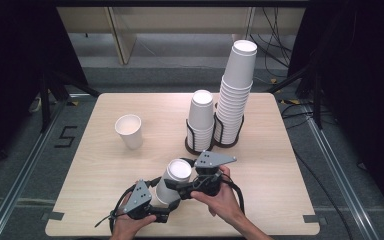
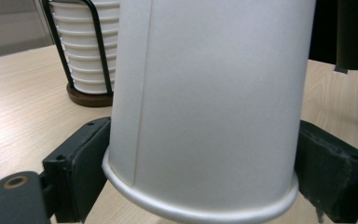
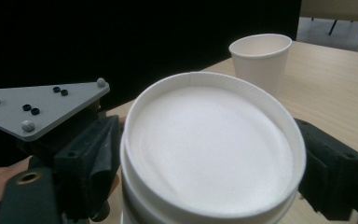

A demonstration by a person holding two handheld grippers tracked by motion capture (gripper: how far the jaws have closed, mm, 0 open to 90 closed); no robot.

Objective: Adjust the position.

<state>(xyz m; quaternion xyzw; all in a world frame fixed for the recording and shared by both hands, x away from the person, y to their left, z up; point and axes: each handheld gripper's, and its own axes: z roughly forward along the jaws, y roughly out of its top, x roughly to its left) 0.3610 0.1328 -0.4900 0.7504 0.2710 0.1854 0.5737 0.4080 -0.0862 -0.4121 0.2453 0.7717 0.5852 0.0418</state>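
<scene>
Work in hand: separating nested paper cups; both grippers held a short nested pair of upside-down cups (image 1: 172,184) near the front edge of the table (image 1: 105,170), in front of the two wire holders.

Left gripper (image 1: 156,206): clenched on the lower cup; in the left gripper view its jaws pressed the wall on either side just above the rolled rim (image 2: 200,212).

Right gripper (image 1: 186,189): clenched higher up on the same pair; in the right gripper view its jaws flanked the upturned cup bottom (image 3: 212,149), touching it on both sides.

Short stack (image 1: 201,120): upside-down cups in the nearer wire holder (image 1: 192,137), just behind the held pair.

Tall stack (image 1: 236,95): upside-down cups in the second holder, right of the short stack and touching or nearly touching it; which, I could not tell.

Loose cup (image 1: 129,131): stood upright, mouth up, well to the left of the short stack and apart from everything else.

Done so far, by my reading: one cup was set out upright on the table.

Left to do, by my reading: the held pair had not yet come apart; the top cup would need pulling free, turning upright and placing near the loose cup. Many cups remained in both holders.
</scene>
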